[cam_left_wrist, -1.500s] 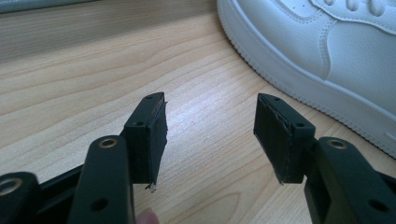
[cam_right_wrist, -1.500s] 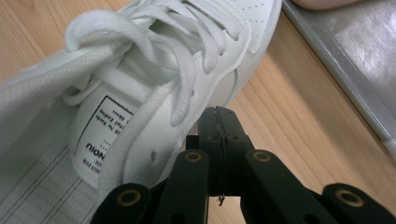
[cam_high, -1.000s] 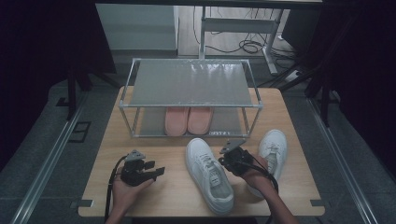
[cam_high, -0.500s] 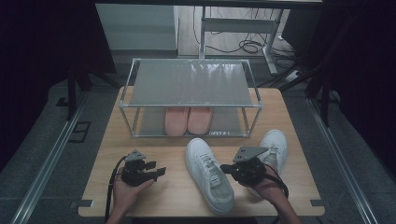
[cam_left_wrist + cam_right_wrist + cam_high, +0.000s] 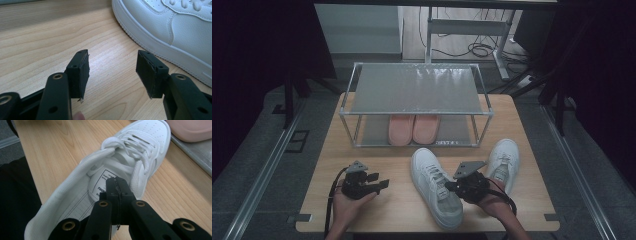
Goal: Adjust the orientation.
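White sneaker [image 5: 117,180] under closed right tool [image 5: 117,185]

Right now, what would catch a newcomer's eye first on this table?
Two white sneakers near the front: one at the middle, the other to its right. The right tool, jaws shut, hangs over the middle sneaker's opening, while the left tool rests open on the bare wood. Behind them, pink shoes sit on the lower shelf of a metal rack.

The white sneaker [image 5: 120,167] looked like smooth matt leather; the table [image 5: 45,45] was pale grained wood.
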{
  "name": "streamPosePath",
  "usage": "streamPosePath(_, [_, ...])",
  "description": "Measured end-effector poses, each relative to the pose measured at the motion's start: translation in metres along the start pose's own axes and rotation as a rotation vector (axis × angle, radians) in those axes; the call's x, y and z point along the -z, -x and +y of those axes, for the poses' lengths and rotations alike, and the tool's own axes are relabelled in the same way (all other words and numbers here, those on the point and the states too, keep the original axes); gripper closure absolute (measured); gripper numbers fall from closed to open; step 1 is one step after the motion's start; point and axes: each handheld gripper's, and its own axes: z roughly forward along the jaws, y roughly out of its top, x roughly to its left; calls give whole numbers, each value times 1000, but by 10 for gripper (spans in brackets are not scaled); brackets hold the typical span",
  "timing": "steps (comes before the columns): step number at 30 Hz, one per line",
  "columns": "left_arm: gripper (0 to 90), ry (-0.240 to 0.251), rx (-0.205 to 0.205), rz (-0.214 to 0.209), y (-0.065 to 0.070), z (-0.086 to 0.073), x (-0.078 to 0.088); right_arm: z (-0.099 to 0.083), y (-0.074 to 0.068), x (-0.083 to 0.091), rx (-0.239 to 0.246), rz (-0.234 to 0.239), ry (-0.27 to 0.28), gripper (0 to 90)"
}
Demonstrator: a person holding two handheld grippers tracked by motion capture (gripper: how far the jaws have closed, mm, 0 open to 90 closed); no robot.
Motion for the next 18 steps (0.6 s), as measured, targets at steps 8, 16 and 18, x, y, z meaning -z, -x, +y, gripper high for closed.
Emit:
streamPosePath(8, [444,-6,0,-1,0,0,-1,-2,5,2,-2,-19,-3,900])
streamPosePath(16, [441,-7,0,-4,0,0,-1,2,9,20,-13,-32,86,834])
streamPosePath(18, [441,-3,1,-4,0,0,-1,2,13,26,-29,-38,102,809])
